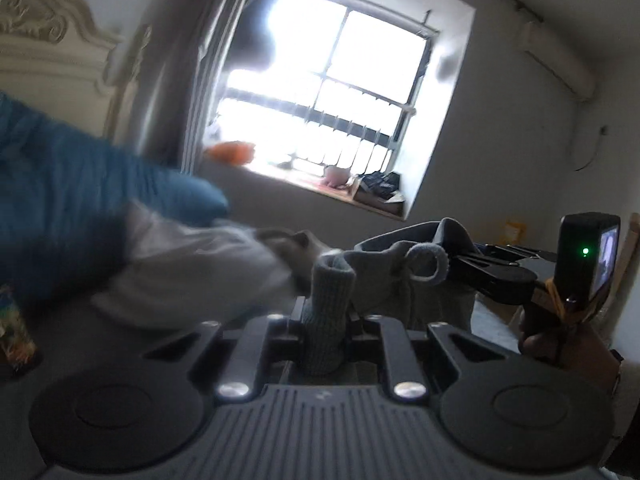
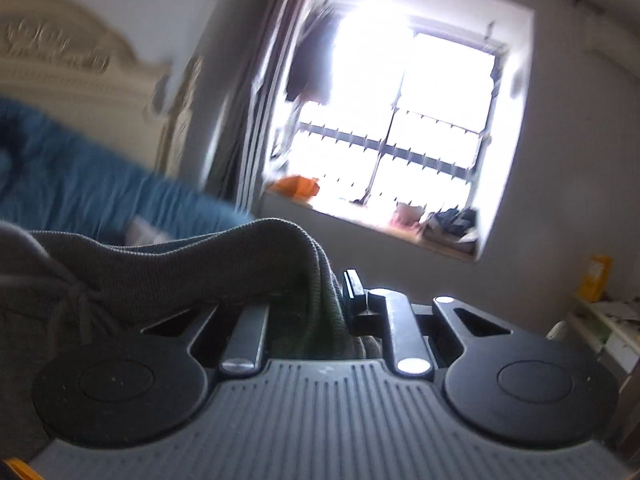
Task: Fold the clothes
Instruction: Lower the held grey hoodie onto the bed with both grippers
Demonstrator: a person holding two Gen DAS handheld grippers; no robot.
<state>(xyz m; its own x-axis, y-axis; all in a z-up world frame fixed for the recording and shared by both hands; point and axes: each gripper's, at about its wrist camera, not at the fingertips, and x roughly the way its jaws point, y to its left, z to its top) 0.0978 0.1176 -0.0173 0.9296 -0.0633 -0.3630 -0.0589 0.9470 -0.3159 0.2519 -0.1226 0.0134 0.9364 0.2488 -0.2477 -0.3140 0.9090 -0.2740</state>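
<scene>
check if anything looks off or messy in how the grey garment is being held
Nothing looks damaged or spilled. The grey garment is bunched, not flat: the left tool pinches a rolled-up wad of it, the right tool clamps a thick fold, and a drawstring loop dangles loose between them.

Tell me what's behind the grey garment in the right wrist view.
Behind the grey garment are a blue blanket, a cream headboard and a bright window. The garment hides the bed surface and most of the right gripper.
</scene>
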